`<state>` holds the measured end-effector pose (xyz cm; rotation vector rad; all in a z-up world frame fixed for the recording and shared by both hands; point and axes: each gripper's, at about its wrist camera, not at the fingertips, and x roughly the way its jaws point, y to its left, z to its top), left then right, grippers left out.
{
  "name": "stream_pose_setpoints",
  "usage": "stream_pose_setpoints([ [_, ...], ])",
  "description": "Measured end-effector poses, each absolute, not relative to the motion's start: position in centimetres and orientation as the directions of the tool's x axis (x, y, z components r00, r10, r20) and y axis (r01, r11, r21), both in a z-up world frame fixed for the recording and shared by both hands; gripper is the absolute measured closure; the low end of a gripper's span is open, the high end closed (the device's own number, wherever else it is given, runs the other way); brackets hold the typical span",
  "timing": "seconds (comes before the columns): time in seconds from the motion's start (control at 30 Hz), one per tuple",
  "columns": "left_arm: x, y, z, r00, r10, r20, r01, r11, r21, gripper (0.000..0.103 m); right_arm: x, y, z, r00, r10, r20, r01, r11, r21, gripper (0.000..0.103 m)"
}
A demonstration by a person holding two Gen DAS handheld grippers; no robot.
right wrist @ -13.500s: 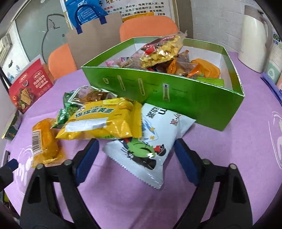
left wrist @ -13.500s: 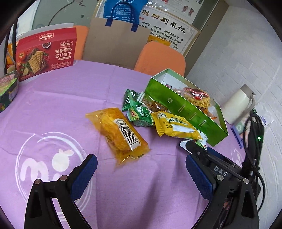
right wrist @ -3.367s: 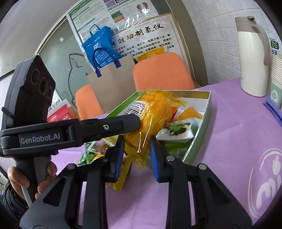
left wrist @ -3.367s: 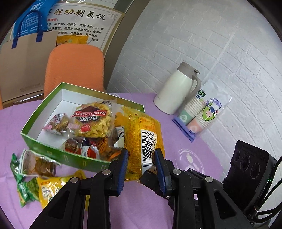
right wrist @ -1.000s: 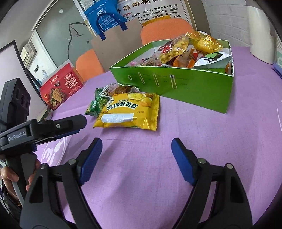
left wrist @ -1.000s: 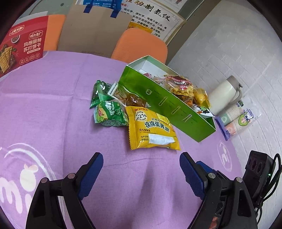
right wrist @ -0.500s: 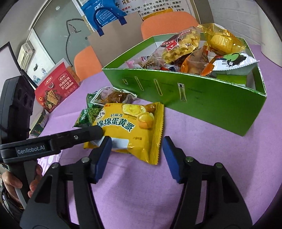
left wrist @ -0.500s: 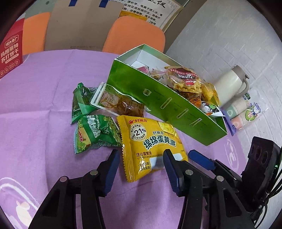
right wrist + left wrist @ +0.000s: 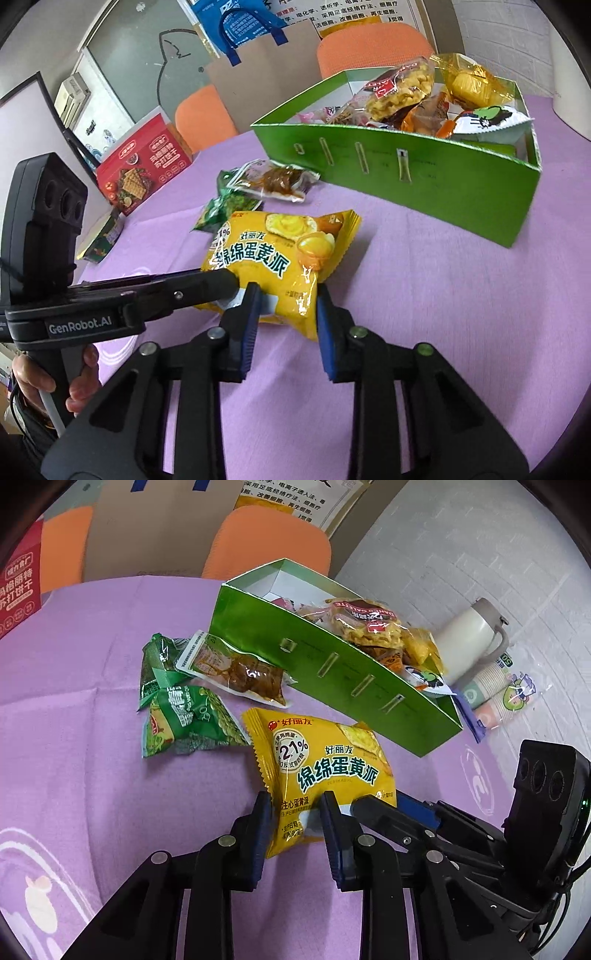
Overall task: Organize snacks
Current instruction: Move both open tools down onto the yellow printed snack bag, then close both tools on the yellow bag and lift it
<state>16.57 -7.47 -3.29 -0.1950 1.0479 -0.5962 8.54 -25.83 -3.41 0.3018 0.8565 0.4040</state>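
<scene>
Yellow pie packet [image 9: 325, 771] lies on the purple table [image 9: 92, 782] beside the green box [image 9: 332, 672], pinched at its near edge by my just-closing left gripper [image 9: 295, 825] and right gripper [image 9: 284, 317] (slippery film could tear or slip).

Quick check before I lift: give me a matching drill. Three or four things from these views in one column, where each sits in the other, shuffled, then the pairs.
Things:
1. yellow cake packet
2. noodle snack bag
3. brown clear-wrapped snack
4. cream jug

Places:
A. on the cloth against the green box
B. beyond the box, by the wall
C. between both tongs
D. inside the box, on top

Pairs: 1-C, 2-D, 3-A, 4-B
</scene>
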Motion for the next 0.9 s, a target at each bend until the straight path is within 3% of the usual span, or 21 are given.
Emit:
stream_pose_setpoints([
  [0.27, 12.0, -6.3, -3.4, 0.33, -0.566, -0.756, 0.382, 0.812, -0.441, 0.076, 4.4, -25.5, -4.0, 0.564, 0.47, -0.679, -0.254, 0.881, 0.4, 0.069],
  [0.4, 11.1, -5.2, -4.2, 0.321, -0.553, -0.769, 0.338, 0.826, -0.452, 0.067, 3.6, -25.9, -4.2, 0.568, 0.46, -0.683, -0.235, 0.885, 0.402, 0.055],
  [0.47, 11.2, -4.4, -4.4, 0.33, -0.553, -0.766, 0.302, 0.83, -0.469, 0.06, 3.3, -25.9, -4.2, 0.57, 0.46, -0.681, -0.232, 0.885, 0.404, 0.055],
  [0.9, 11.3, -5.8, -4.0, 0.327, -0.569, -0.755, 0.323, 0.818, -0.476, 0.06, 3.4, -25.5, -4.4, 0.568, 0.469, -0.676, -0.224, 0.878, 0.422, 0.055],
])
